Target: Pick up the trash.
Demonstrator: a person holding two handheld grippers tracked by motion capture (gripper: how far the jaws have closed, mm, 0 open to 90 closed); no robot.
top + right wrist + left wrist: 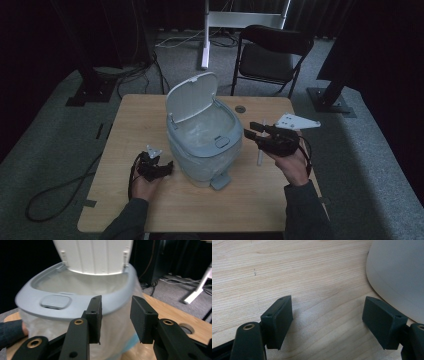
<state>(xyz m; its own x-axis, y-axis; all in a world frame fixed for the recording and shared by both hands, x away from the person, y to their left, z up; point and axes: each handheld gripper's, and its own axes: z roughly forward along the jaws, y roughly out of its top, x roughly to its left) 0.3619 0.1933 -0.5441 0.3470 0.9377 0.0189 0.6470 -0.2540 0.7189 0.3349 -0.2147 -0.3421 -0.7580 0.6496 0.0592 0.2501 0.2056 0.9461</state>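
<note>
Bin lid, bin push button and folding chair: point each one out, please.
Bin lid (191, 96), high view, middle of its raised underside.
Push button (55, 301), right gripper view, centre of the grey pad on the rim.
Folding chair (265, 61), high view, on the seat.

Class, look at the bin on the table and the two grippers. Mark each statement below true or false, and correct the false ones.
1. The bin has its lid raised. True.
2. The left gripper is shut on the bin. False: its jaws stand open over bare table, with the bin's wall just beside one jaw.
3. The right gripper has nothing between its jaws. True: they stand open in front of the bin's rim.
4. The bin stands on the floor. False: it stands on the table.
5. A clear bag lines the bin. True.
6. A chair stands on the table. False: it stands on the floor beyond the table.
</note>
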